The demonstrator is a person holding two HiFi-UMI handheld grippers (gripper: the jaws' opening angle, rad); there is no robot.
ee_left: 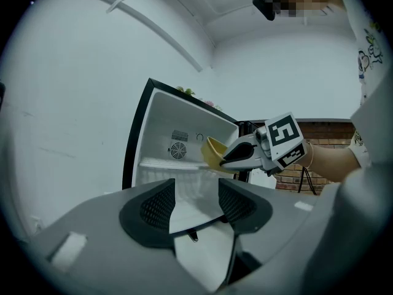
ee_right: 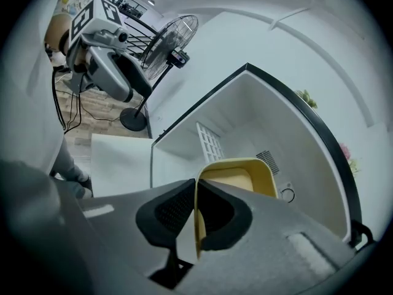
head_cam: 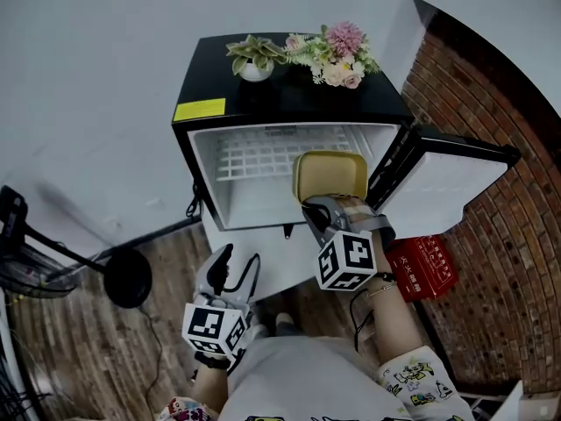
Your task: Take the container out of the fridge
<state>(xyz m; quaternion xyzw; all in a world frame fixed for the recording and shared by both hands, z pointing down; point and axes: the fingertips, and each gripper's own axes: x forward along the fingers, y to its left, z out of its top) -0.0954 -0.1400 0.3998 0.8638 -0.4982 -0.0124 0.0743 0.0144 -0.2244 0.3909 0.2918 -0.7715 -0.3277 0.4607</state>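
At open fridge (head_cam: 213, 175): yellow rounded-square container (head_cam: 329, 174)

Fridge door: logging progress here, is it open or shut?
Open. The door stands swung out to the right of the fridge, whose white inside and wire shelf show.

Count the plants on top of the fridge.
2. A potted green plant stands on the left of the fridge top, and a bunch of pink flowers lies just right of it. Nothing seems hidden behind them.
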